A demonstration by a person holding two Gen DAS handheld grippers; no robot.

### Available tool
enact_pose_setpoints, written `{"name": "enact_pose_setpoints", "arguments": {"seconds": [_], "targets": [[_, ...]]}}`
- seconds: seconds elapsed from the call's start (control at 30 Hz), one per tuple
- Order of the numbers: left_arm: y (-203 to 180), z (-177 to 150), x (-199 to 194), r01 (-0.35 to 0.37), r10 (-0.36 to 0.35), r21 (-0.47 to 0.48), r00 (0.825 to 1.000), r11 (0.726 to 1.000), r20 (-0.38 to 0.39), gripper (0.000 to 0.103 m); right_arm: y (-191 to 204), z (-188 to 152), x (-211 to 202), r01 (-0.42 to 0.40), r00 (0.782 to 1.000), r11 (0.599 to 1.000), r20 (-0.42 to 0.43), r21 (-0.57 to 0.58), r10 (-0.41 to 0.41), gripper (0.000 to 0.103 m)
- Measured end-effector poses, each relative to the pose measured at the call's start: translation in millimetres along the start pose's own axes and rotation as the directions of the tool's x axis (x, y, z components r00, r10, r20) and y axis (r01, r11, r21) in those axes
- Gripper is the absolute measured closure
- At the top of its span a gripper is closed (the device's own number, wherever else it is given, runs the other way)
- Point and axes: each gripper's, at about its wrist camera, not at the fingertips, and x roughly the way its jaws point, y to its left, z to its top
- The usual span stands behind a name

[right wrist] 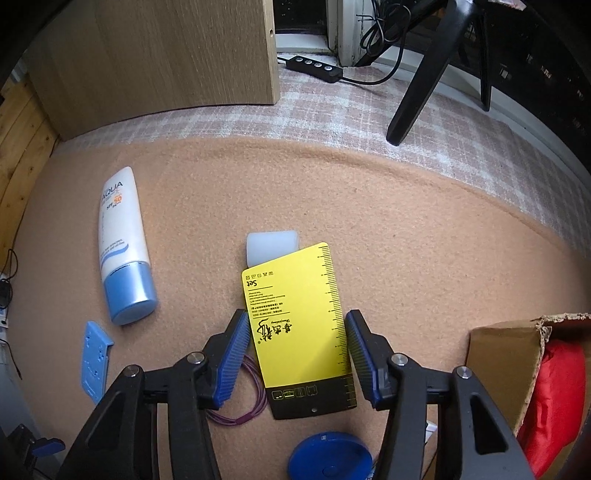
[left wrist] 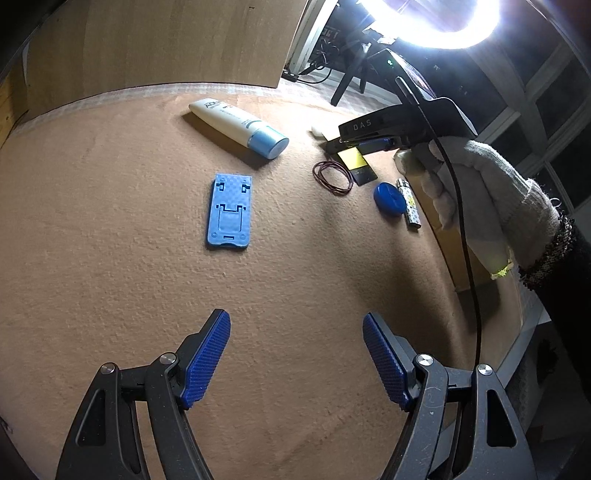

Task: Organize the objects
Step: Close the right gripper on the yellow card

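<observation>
Cardboard box [right wrist: 502, 365] at the right edge of the right wrist view, flap torn, something red [right wrist: 557, 391] inside — can't tell what. Tan felt-covered counter [left wrist: 110, 295] carries everything; behind it a wooden panel [right wrist: 177, 51], checked cloth [right wrist: 332, 110], a power strip [right wrist: 314, 66] with cables, a bright lamp [left wrist: 436, 14] and windows. On the felt, largest down: white sunscreen tube [right wrist: 118, 229] with blue cap, lying flat; blue plastic plate [left wrist: 229, 210] near it; yellow-and-black card [right wrist: 299, 321] overlapping a whitish translucent cap [right wrist: 271, 247]; blue round disc [left wrist: 388, 198]; patterned lighter [left wrist: 410, 203] beside the disc; purple rubber bands [left wrist: 332, 177] touching the card. Right tool [right wrist: 293, 354], held by a gloved hand [left wrist: 476, 192], straddles the card, jaws partly closed, pads at its edges — grip not certain. Left tool [left wrist: 297, 358] hangs wide open, nothing in it.
</observation>
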Motion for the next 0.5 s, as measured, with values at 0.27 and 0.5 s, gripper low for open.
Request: {"name": "enact_pose_setpoints", "arguments": {"seconds": [0.27, 0.5], "targets": [[-3.2, 4.3, -0.8, -0.008, 0.008, 0.011, 1.000, 1.000, 0.008, 0.026, -6.0, -4.1, -20.2, -0.040, 0.998, 0.998, 0.039, 0.038, 0.039, 0.054], [-13.0, 10.3, -0.4, 0.000, 0.000, 0.037, 1.000, 0.999, 0.011, 0.026, -16.7, -22.0, -62.4, -0.105, 0.988, 0.991, 0.120, 0.080, 0.095, 0.054]]}}
